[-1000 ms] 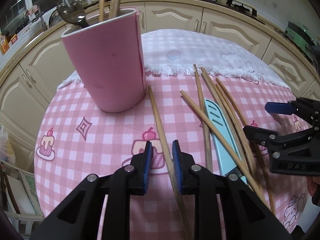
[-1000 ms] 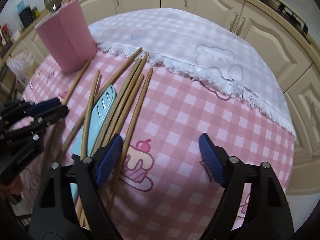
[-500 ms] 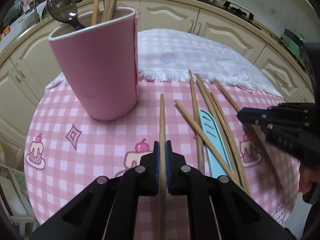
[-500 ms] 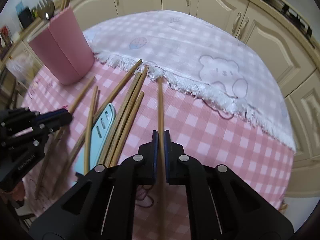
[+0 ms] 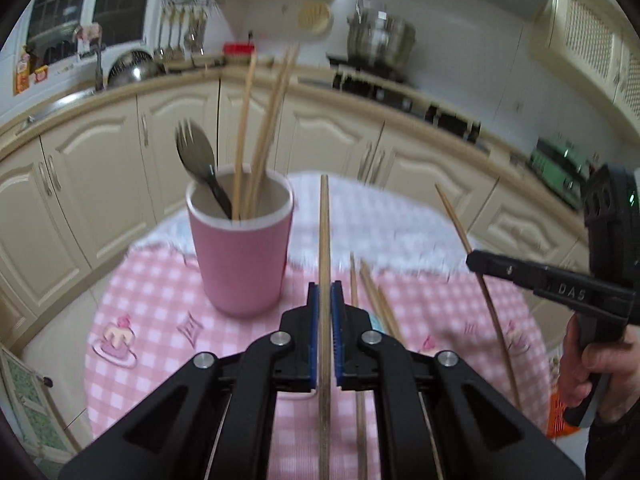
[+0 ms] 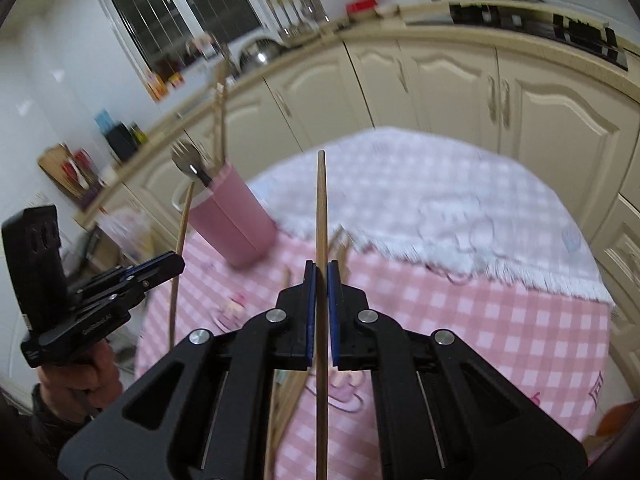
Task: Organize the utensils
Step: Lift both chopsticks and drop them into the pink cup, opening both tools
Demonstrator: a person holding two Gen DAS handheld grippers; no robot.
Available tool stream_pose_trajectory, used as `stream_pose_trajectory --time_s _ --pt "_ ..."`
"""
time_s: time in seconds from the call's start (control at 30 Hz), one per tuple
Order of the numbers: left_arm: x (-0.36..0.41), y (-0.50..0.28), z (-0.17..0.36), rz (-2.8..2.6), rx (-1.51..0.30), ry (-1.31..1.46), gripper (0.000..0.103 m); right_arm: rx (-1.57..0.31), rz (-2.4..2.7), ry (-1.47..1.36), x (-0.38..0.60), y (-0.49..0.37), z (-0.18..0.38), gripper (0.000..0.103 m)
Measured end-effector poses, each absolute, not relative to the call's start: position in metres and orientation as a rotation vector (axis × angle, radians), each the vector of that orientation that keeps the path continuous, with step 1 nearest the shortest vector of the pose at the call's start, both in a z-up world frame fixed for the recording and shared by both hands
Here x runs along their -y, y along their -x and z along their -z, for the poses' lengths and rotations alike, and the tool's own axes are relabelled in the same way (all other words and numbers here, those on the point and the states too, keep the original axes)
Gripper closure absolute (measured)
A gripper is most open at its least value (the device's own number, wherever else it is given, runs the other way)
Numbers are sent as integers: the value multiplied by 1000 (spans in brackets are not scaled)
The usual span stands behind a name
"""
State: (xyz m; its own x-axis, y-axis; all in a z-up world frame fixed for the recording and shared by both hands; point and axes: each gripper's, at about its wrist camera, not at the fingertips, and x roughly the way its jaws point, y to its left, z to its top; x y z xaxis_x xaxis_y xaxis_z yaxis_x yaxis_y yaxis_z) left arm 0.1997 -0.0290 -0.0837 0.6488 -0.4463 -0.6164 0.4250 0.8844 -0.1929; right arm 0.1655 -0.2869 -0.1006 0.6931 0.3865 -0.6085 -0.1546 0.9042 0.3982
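Showing matt bare wood on the chopsticks [image 5: 324,240]. Looking smooth and matt on the pink cup [image 5: 242,258]; woven checked cloth covering the table [image 6: 500,320].

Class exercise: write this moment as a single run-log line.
left gripper: shut on chopstick | right gripper: shut on second chopstick | pink cup: upright, holds spork, chopsticks | more chopsticks on table

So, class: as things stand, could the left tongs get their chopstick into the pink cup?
Probably yes. The left tongs grip a chopstick just right of the pink cup; its mouth is open, with room beside the spork.
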Motion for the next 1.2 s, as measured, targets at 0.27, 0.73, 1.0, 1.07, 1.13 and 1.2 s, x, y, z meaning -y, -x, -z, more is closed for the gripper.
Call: stream_pose_trajectory --time_s 0.27,0.73,1.0,1.07,1.13,1.2 --pt "14 -193 33 468 -549 92 98 -578 -353 -352 276 -169 57 97" --pt "-23 -218 -69 408 -236 168 98 -270 -405 -352 216 -234 -34 97" --pt "-25 -260 -79 390 -182 188 97 -207 -398 -292 181 -277 -41 97" --pt "-23 -272 -73 387 -189 194 97 -216 -392 -293 174 -288 -33 97" --pt "-21 -281 -68 384 -195 191 97 -224 -390 -291 170 -293 -27 97" --pt "-20 -290 -61 381 -201 193 97 -237 -389 -287 166 -299 -18 97"
